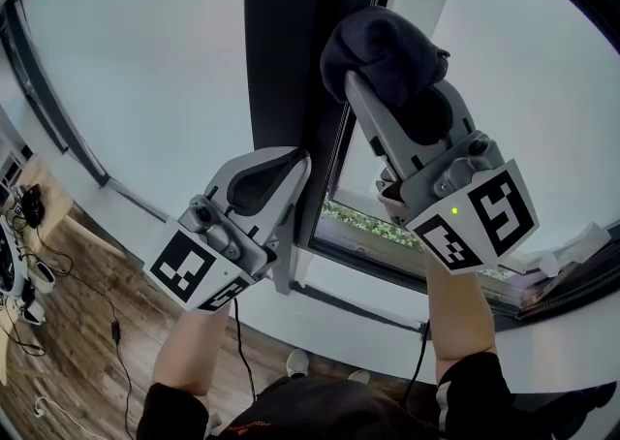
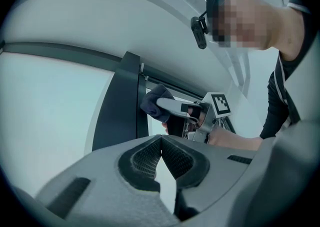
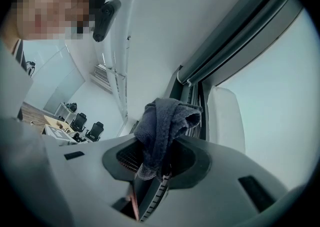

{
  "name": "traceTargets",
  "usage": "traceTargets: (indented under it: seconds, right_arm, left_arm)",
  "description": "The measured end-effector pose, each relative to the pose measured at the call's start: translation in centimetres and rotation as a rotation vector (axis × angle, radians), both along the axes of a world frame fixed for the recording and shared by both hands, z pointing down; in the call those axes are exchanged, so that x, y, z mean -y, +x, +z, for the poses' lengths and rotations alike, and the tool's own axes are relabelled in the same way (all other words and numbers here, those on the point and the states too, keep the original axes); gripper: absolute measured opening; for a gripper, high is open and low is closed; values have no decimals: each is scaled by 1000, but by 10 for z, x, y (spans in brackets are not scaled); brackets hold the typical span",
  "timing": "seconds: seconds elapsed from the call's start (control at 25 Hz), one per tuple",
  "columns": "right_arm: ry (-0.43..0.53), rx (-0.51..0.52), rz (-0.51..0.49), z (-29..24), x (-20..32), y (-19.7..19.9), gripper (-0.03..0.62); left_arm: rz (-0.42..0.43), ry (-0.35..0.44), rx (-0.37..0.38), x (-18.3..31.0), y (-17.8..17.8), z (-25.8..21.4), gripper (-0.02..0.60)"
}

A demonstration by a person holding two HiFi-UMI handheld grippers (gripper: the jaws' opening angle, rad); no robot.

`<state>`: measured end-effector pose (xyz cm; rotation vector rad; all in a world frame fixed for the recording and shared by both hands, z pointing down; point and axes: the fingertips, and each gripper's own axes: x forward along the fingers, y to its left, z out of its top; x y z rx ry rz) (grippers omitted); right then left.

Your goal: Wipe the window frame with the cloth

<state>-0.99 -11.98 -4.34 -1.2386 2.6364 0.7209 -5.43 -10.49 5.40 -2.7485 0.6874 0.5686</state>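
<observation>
A dark blue-grey cloth (image 1: 383, 46) is bunched between the jaws of my right gripper (image 1: 366, 75), which is shut on it. The cloth rests against the dark vertical window frame (image 1: 286, 50), high on its right side. In the right gripper view the cloth (image 3: 162, 123) hangs out of the jaws next to the frame's tracks (image 3: 200, 78). My left gripper (image 1: 295, 165) is lower, shut and empty, with its tips at the frame's left face. The left gripper view shows its jaws closed together, and beyond them the frame (image 2: 122, 103), the cloth (image 2: 152, 102) and the right gripper (image 2: 172, 106).
Pale glass panes lie on both sides of the frame. A dark lower rail and white sill (image 1: 358, 278) run below. Crumpled white material (image 1: 572, 249) lies at the right on the sill. Cables (image 1: 34, 268) trail over the wooden floor at the left. Office chairs (image 3: 87, 128) stand far behind.
</observation>
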Motion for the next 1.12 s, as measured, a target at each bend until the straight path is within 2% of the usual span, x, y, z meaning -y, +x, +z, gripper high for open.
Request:
traceTargets:
  seconds: [0.4, 0.72, 1.12]
  right_arm:
    - [-17, -9, 16, 4, 7, -2, 118]
    - [-65, 0, 8, 48, 16, -8, 118]
    - [-105, 7, -2, 58, 17, -8, 118]
  left_arm:
    - [3, -11, -4, 0, 0, 4, 20]
    - [12, -56, 9, 6, 1, 39, 20]
    - [10, -89, 5, 3, 1, 42, 20]
